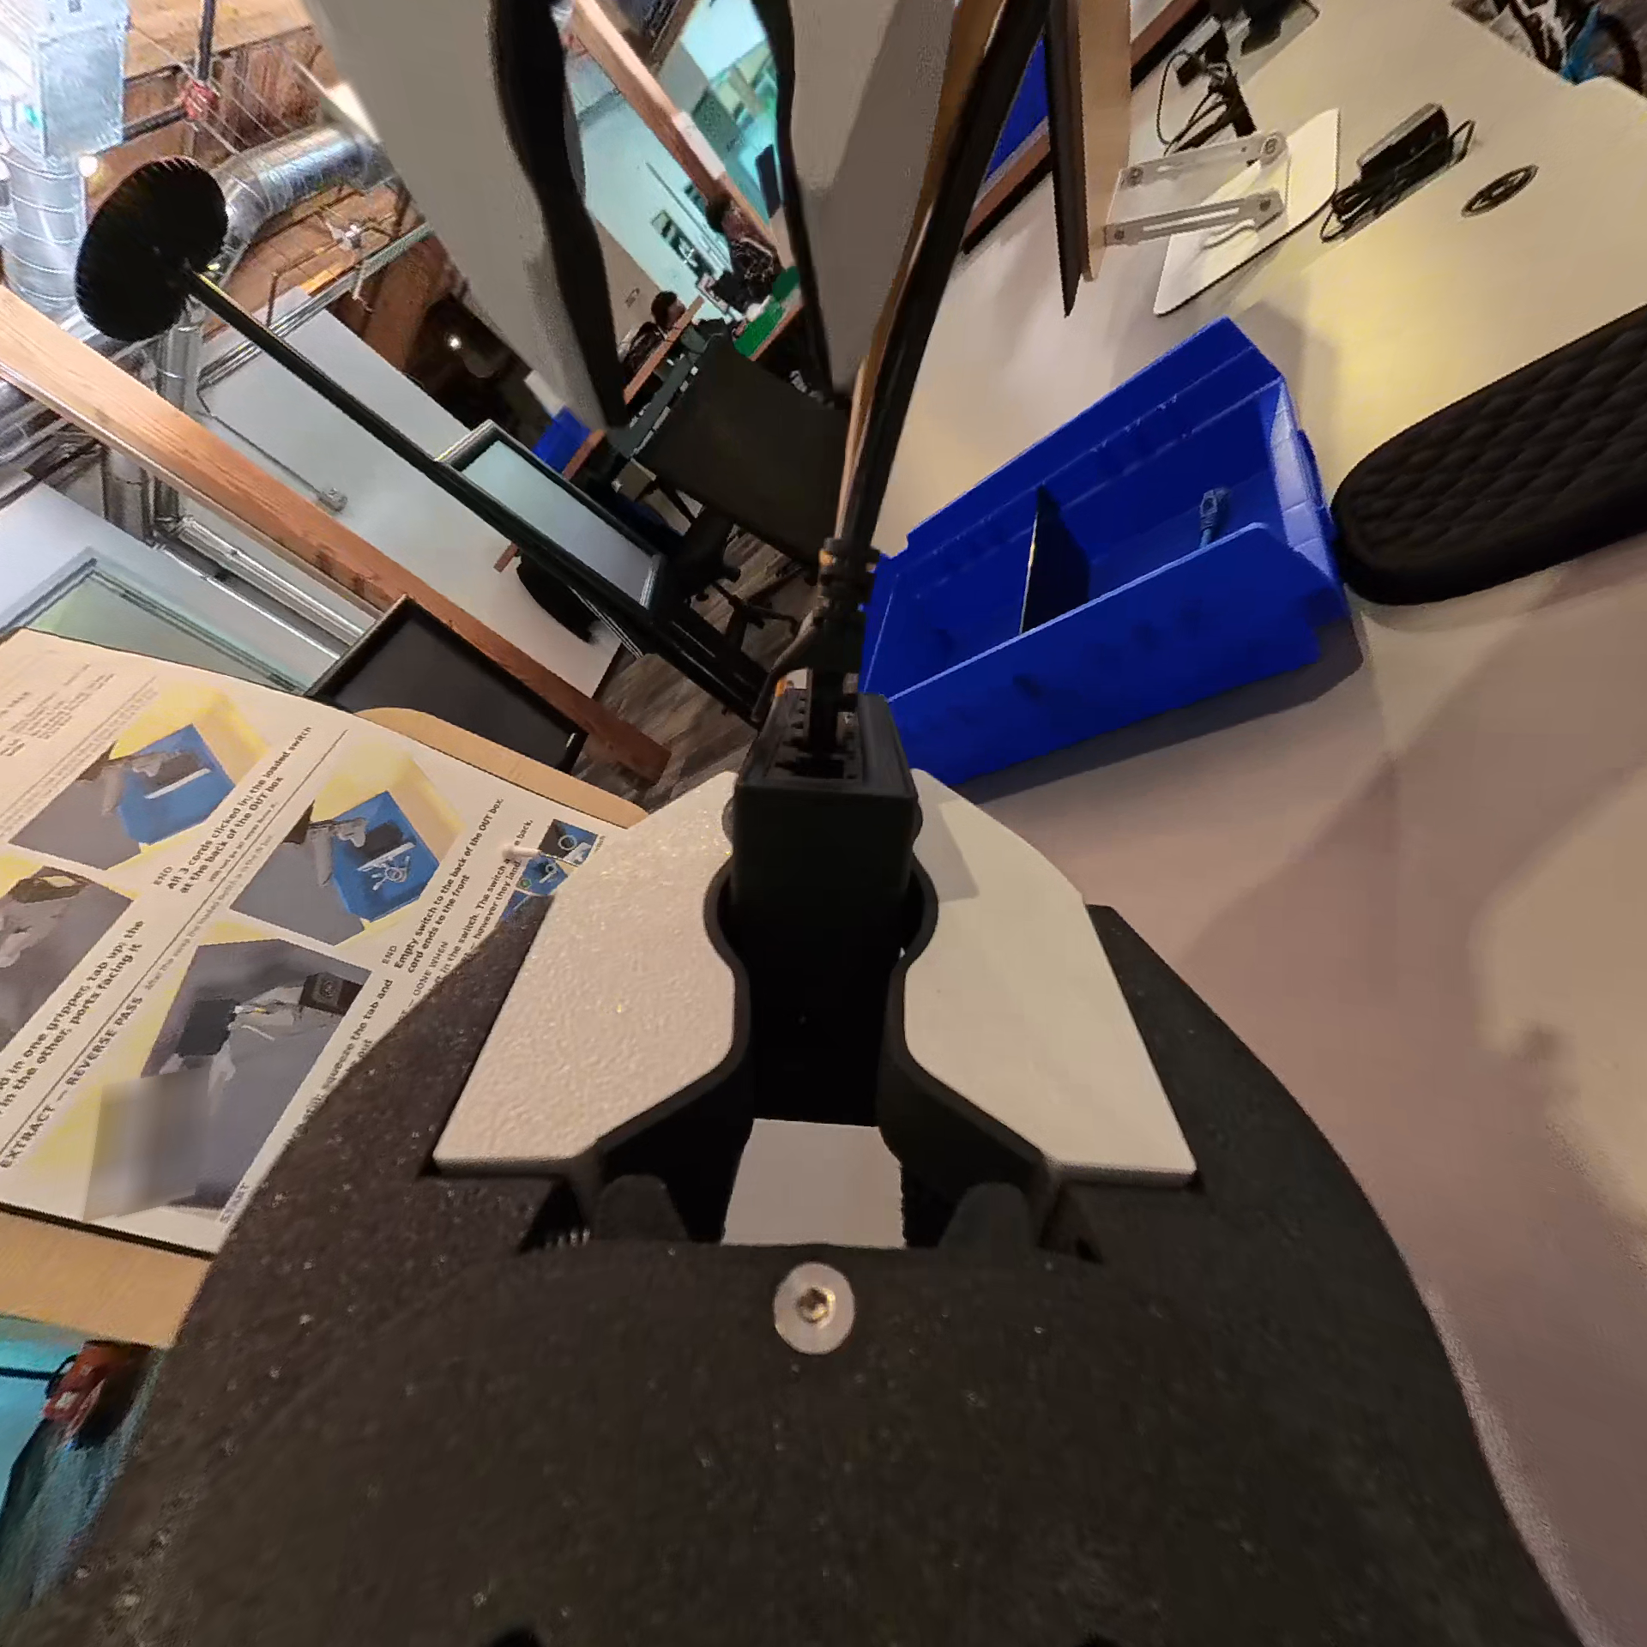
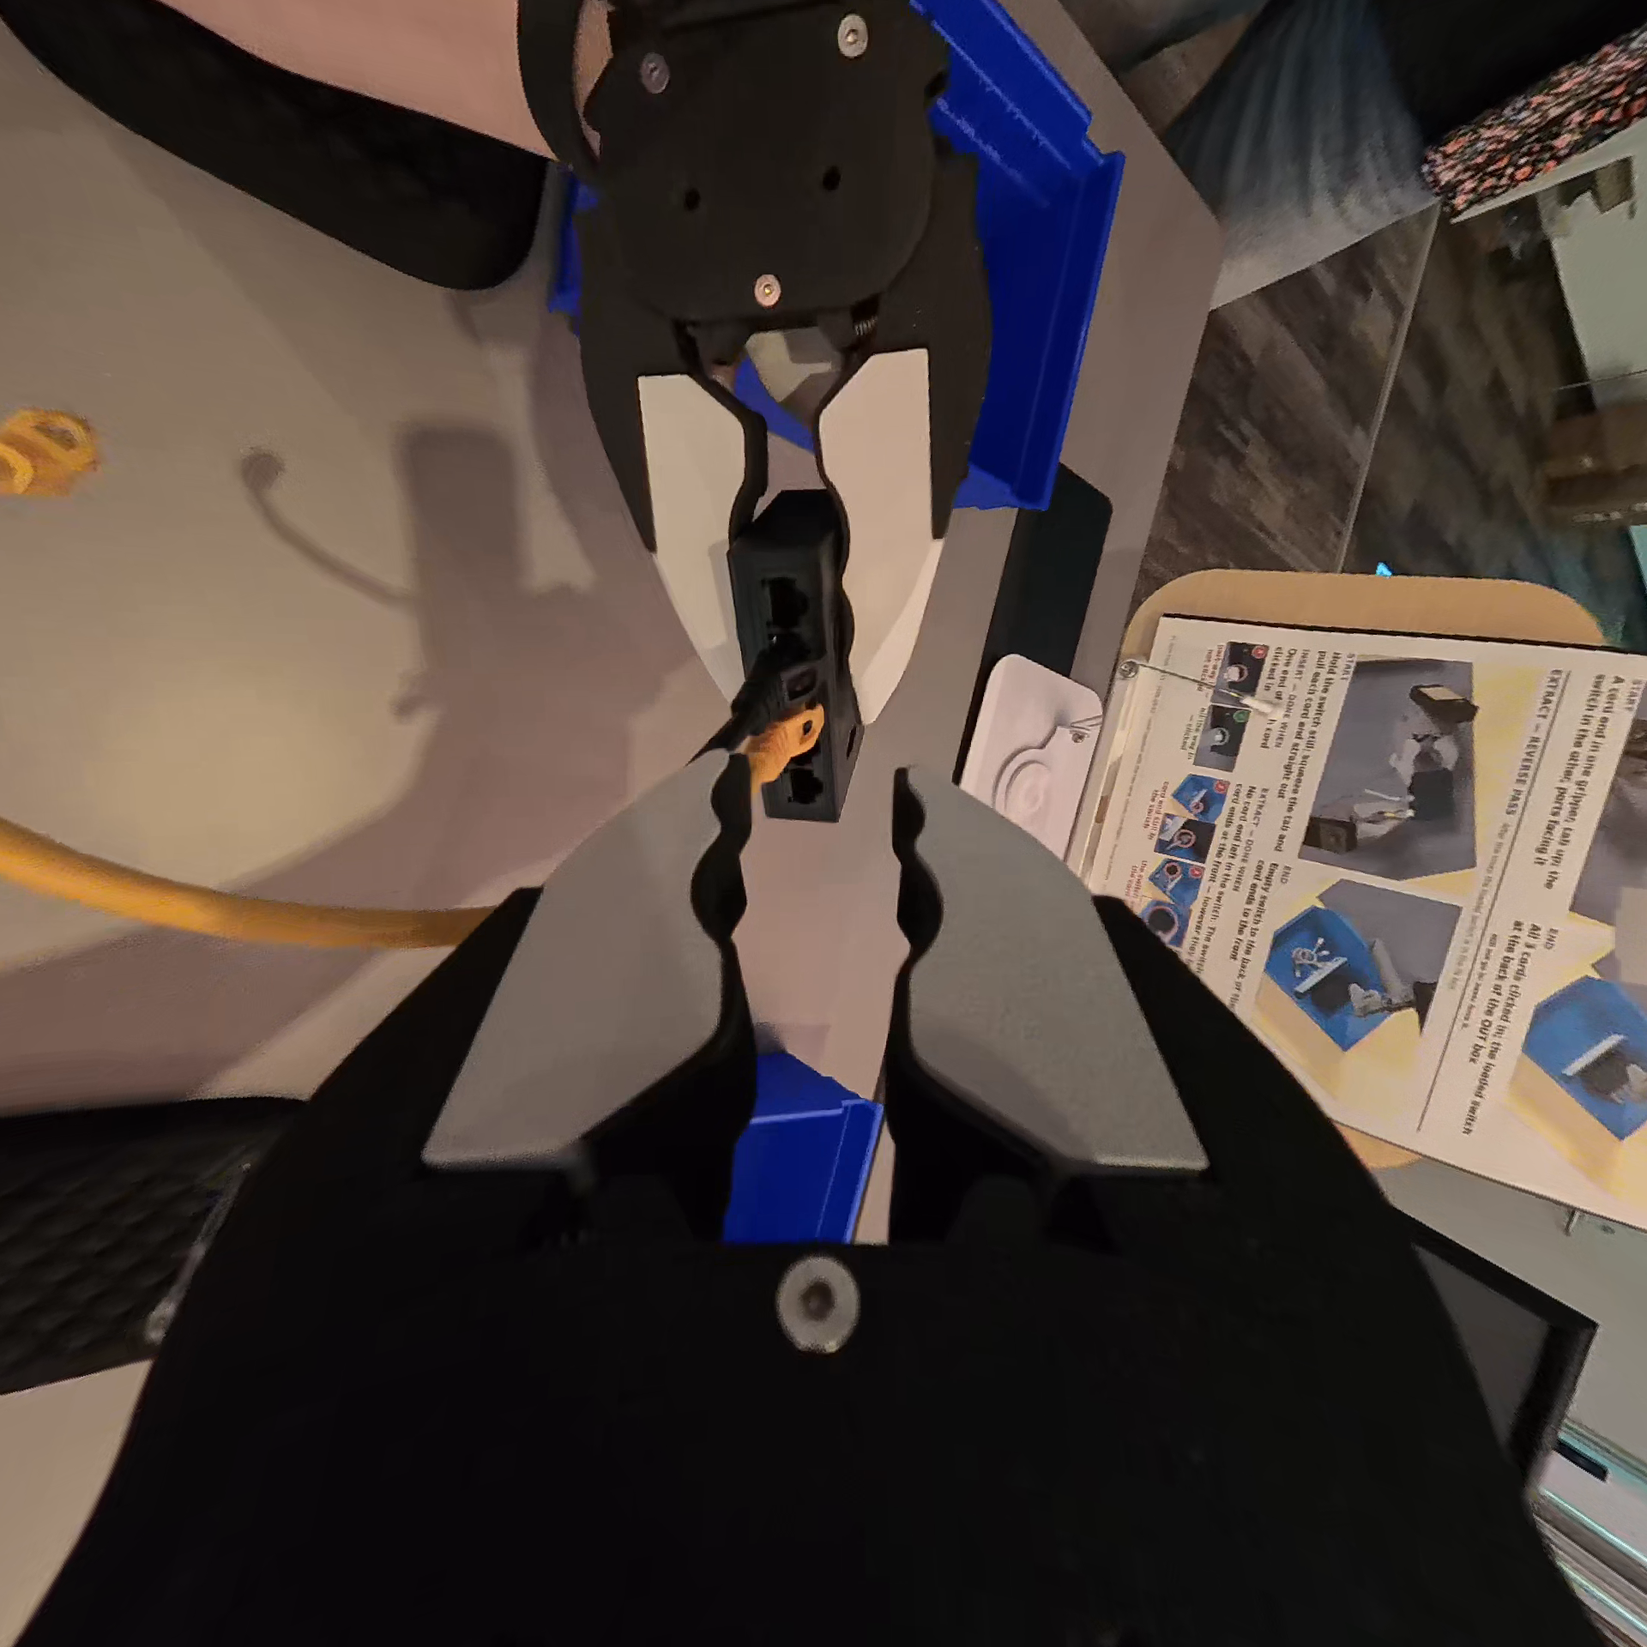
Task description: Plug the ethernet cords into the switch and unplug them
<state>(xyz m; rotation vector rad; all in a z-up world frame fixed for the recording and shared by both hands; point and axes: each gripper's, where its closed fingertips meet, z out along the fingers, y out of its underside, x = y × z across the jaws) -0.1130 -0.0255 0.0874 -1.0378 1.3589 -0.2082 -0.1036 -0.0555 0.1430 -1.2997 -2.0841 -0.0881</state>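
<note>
My left gripper (image 1: 824, 793) is shut on the black switch (image 1: 824, 829) and holds it above the grey table with the ports facing away. A black cord (image 1: 882, 428) and a yellow cord run up from the ports. In the right wrist view the left gripper (image 2: 793, 624) holds the switch (image 2: 793, 588). A black plug (image 2: 757, 691) and a yellow plug (image 2: 789, 740) sit in middle ports. The yellow cord (image 2: 223, 909) trails left behind my right gripper's left finger. My right gripper (image 2: 815, 802) is open and empty, its tips just short of the switch.
A blue bin (image 1: 1114, 606) with a divider and a blue cord end (image 1: 1212, 512) lies right of the switch. A black padded rest (image 1: 1506, 481) lies beyond it. An instruction sheet (image 2: 1381, 891) on a wooden board lies at the right. Another blue bin (image 2: 802, 1150) is under my right gripper. Tip to tip, the grippers are about 7 centimeters apart. The black padded rest (image 1: 1506, 481) sits 35 centimeters or so from the ends of my left fingers. My right wrist view (image 2: 191, 1194) looks at it from another angle.
</note>
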